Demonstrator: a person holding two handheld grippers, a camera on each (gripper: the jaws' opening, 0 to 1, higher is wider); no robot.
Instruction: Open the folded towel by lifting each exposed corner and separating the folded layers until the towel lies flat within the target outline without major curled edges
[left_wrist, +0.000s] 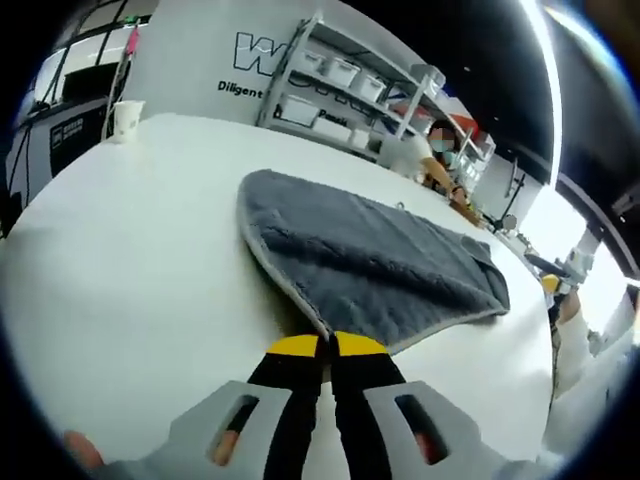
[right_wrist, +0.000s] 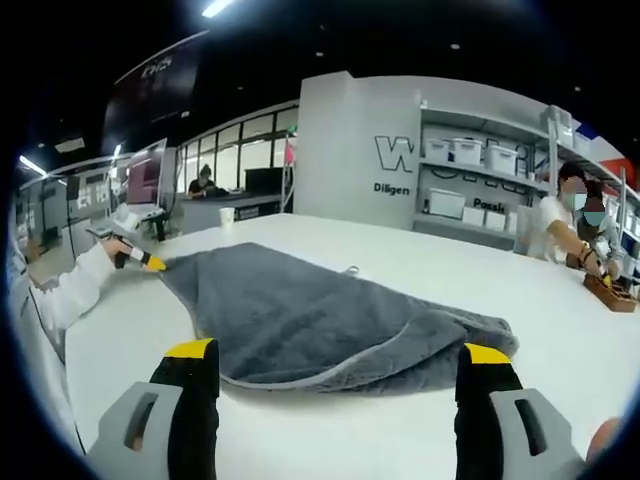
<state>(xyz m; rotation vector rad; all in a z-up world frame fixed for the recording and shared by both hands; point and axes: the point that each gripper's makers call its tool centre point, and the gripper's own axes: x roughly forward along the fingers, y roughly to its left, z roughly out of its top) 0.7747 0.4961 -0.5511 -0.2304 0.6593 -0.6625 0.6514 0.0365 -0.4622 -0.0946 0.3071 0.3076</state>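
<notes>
A grey towel (left_wrist: 370, 255) lies folded on the white table (left_wrist: 130, 250), its pale hem running along the near edge. In the left gripper view my left gripper (left_wrist: 325, 346) has its yellow-tipped jaws pressed together on the towel's nearest corner. The right gripper view shows the towel (right_wrist: 320, 320) from its other side, the folded edge curving toward me. My right gripper (right_wrist: 338, 355) stands open, jaws wide apart just short of that edge and holding nothing. At the far left of that view the left gripper (right_wrist: 150, 262), held by a white-sleeved hand, pinches the pointed corner.
A paper cup (left_wrist: 127, 118) stands near the table's far edge. Shelves with white bins (right_wrist: 480, 160) line the wall behind. A person (right_wrist: 580, 240) works at the table's right end beside a wooden object (right_wrist: 610, 292). Bare table (right_wrist: 560, 330) surrounds the towel.
</notes>
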